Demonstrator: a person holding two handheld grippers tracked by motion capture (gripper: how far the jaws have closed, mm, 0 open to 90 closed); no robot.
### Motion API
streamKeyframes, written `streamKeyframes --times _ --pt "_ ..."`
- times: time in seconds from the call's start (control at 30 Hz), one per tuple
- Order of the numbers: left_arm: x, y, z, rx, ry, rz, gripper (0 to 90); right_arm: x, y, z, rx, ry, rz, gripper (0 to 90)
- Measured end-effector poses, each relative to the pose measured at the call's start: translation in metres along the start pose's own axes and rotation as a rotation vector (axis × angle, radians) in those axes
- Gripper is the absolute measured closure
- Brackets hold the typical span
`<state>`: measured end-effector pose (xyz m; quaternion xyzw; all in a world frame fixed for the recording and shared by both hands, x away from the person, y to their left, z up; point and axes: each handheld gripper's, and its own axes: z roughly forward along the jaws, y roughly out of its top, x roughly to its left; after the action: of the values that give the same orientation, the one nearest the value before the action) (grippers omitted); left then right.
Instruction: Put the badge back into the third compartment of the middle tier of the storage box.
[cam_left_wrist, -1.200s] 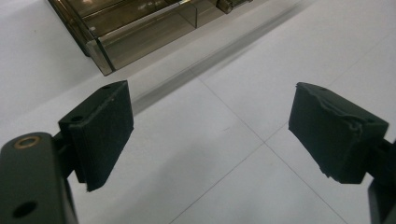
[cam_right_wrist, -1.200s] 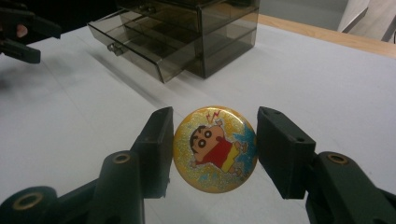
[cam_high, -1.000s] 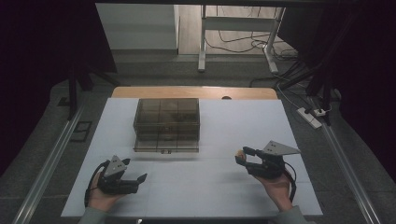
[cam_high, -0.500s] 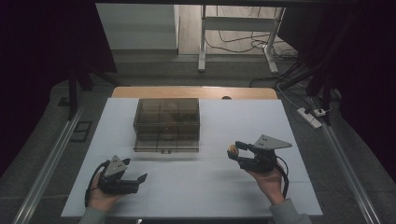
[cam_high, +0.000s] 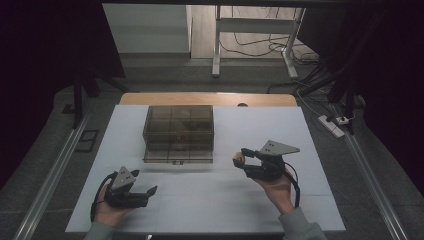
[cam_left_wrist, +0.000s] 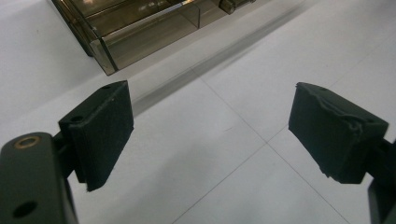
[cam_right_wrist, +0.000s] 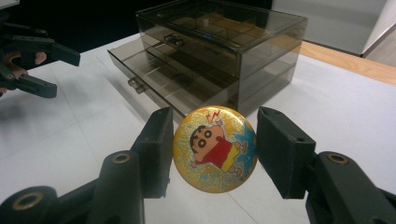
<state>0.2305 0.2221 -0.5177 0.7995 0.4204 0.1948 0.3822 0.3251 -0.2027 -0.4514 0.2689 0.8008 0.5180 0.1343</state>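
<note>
badge (cam_right_wrist: 215, 148) held over white table (cam_high: 210, 200); dark room, grey floor (cam_high: 380, 165).

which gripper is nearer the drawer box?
Left, narrowly. The left gripper sits below the drawer box's front left corner; the right gripper, shut on a cartoon badge, is off its right side.

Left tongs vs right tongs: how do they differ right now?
The left tongs stand wide open with nothing between them; the right tongs are shut on a round cartoon badge. The left tongs sit near the table's front left; the right tongs are right of the smoked plastic drawer box, jaws toward it. Both are black, hand-held and bear a grey plate.
</note>
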Motion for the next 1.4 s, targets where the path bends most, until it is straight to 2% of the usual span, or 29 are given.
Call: streamKeyframes --times 1.1,1.4 --pt "0.001 -0.001 0.000 0.001 0.006 0.000 14.7 0.014 0.016 0.043 0.004 0.048 -0.011 47.1" --pt "0.001 -0.001 -0.001 -0.003 0.009 0.000 14.7 0.016 0.018 0.053 0.022 0.054 -0.018 47.1"
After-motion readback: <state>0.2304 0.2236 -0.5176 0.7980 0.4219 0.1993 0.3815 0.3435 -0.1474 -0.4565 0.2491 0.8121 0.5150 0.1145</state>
